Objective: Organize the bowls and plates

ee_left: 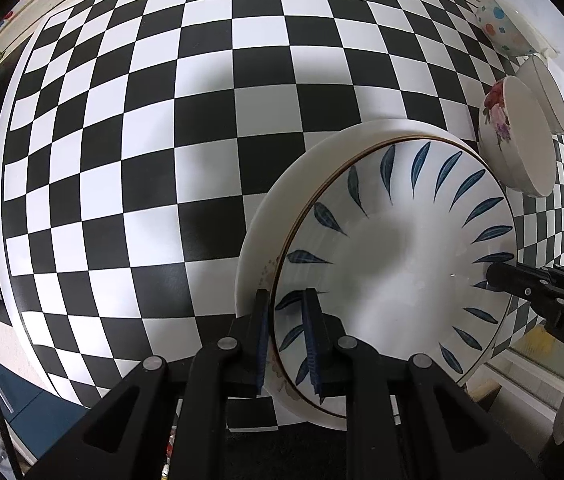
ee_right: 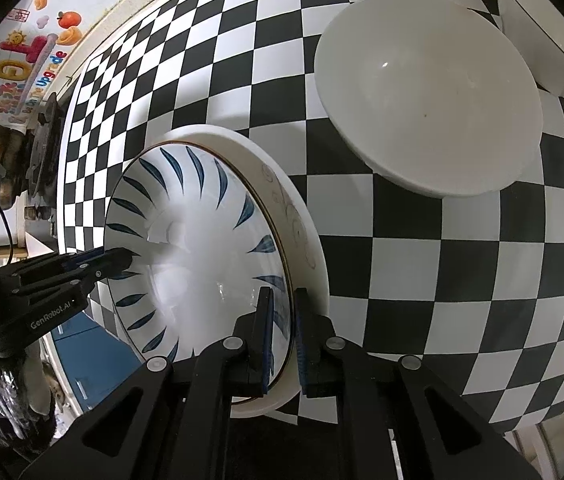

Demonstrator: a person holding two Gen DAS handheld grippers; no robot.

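Observation:
A blue-leaf plate (ee_left: 398,264) sits on top of a larger white plate (ee_left: 306,168) on the checkered table. My left gripper (ee_left: 288,344) is shut on the blue-leaf plate's near rim. My right gripper (ee_right: 282,336) is shut on the opposite rim of the same plate (ee_right: 202,248), with the white plate (ee_right: 302,216) beneath. In the left wrist view the right gripper (ee_left: 494,276) enters from the right; in the right wrist view the left gripper (ee_right: 130,258) enters from the left. A white bowl (ee_right: 426,92) stands beyond the plates.
A flowered bowl (ee_left: 518,136), a thin-rimmed white bowl (ee_left: 546,92) and a dotted bowl (ee_left: 500,28) stand at the far right of the checkered table (ee_left: 162,120). The thin-rimmed bowl (ee_right: 542,32) also shows in the right wrist view. A stove (ee_right: 14,160) lies left of the table.

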